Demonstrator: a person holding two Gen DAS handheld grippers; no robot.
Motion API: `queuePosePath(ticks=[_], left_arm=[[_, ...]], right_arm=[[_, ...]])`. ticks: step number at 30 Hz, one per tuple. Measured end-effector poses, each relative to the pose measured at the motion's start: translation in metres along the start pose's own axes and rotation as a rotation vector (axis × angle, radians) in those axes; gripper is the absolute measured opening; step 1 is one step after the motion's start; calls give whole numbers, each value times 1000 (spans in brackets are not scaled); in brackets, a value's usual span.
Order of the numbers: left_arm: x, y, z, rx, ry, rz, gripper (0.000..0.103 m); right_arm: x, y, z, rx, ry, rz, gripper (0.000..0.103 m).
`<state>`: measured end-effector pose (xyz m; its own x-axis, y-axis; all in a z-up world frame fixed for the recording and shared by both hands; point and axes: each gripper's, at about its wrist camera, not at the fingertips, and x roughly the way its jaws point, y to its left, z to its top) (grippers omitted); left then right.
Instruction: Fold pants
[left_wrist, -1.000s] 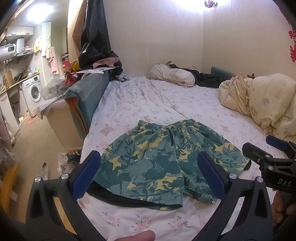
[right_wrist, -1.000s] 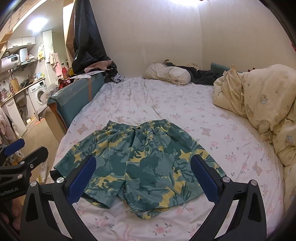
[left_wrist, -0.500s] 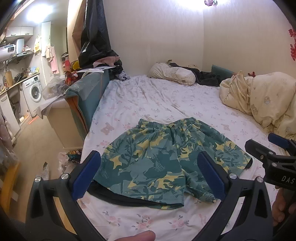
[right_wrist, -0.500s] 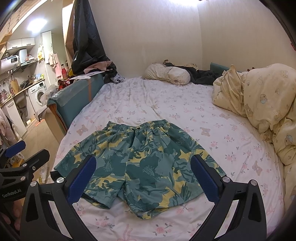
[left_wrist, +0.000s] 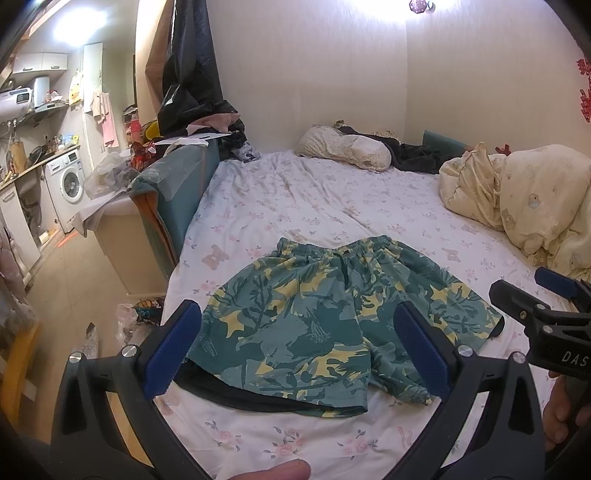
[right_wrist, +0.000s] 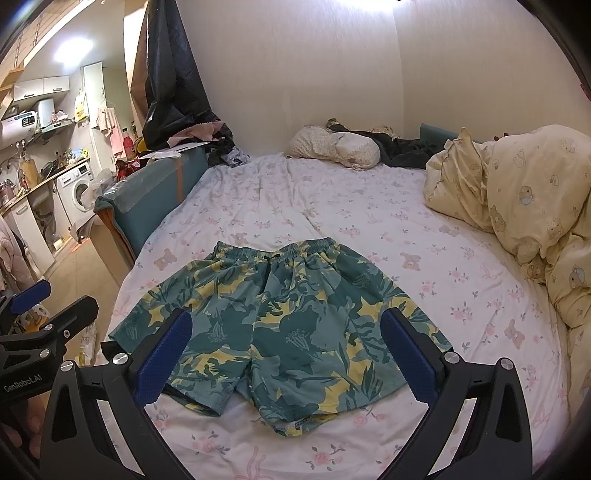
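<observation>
Green and yellow camouflage shorts (left_wrist: 332, 321) lie spread flat on the floral bed sheet (left_wrist: 295, 199), waistband away from me, leg hems toward me. They also show in the right wrist view (right_wrist: 280, 325). My left gripper (left_wrist: 295, 347) is open and empty, held above the near hems. My right gripper (right_wrist: 284, 350) is open and empty, also above the near hems. The right gripper shows at the right edge of the left wrist view (left_wrist: 546, 314). The left gripper shows at the left edge of the right wrist view (right_wrist: 40, 325).
A cream duvet (right_wrist: 524, 206) is heaped on the bed's right side. Pillows and dark clothes (right_wrist: 354, 147) lie at the head by the wall. A teal headboard-like panel (left_wrist: 173, 192) borders the bed's left edge, with floor and a washing machine (left_wrist: 68, 184) beyond.
Both grippers have drifted slightly; the shorts sit a little lower and more central in the left wrist view. The shorts have not moved on the bed.
</observation>
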<state>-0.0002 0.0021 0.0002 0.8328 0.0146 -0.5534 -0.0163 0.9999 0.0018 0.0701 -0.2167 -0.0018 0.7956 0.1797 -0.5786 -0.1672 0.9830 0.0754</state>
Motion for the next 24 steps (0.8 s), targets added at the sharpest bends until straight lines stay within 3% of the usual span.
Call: queuePosePath(ticks=[24], left_arm=[[0,3,-1,-2,2,-4,102]], right_arm=[[0,2,-2,-4,0,4,103]])
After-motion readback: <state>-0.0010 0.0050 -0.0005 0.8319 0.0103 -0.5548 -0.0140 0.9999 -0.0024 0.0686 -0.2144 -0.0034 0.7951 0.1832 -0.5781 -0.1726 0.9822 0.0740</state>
